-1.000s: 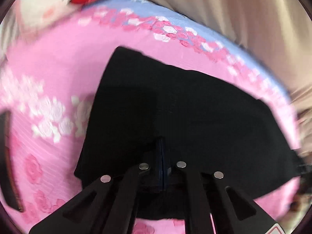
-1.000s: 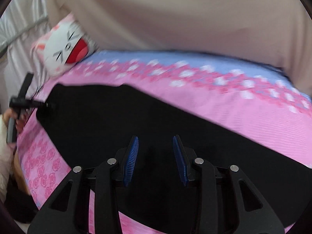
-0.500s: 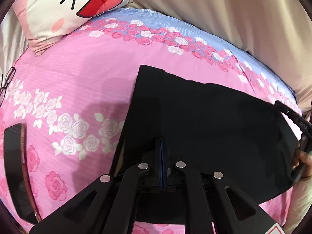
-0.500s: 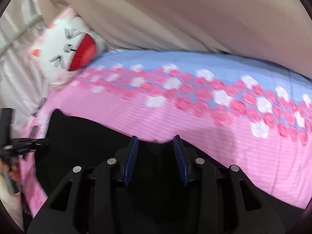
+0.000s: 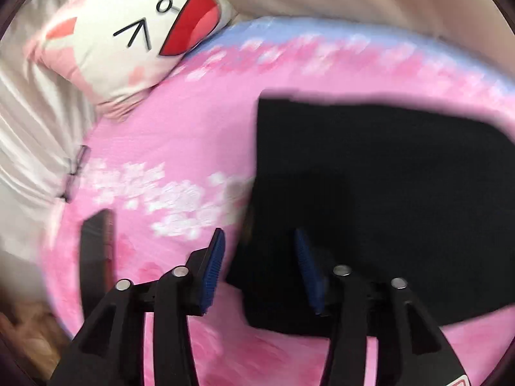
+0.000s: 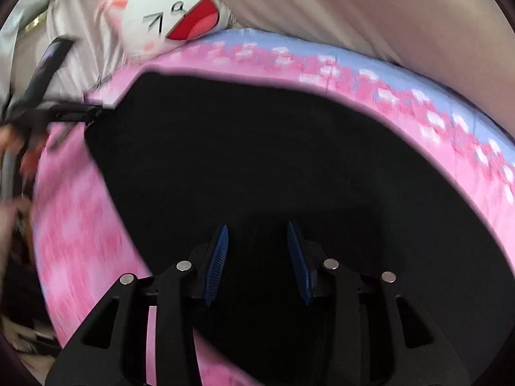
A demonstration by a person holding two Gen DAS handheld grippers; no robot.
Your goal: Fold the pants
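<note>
Both tongs hanging released over the flat black fabric pants [image 5: 370,193] on the bed.

Nearest, the left tongs [image 5: 257,263] are gaping, straddling the pants' left edge; the right tongs [image 6: 257,257] are gaping above mid-cloth. Pinching only the top layer would likely undo the fold. Beyond, the pink rose-printed bedsheet [image 5: 193,135] is lying under the white cat-face pillow [image 5: 135,29].

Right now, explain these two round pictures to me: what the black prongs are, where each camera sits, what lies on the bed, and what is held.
A person holds a two-finger gripper in each hand; a fisheye camera on each looks along its fingers. One picture comes from the left gripper, the other from the right gripper. Both stand open, holding nothing. Black pants lie flat on a pink flowered bedsheet. A cartoon cat pillow rests at the far end. A dark flat object lies on the sheet, too blurred to name.
</note>
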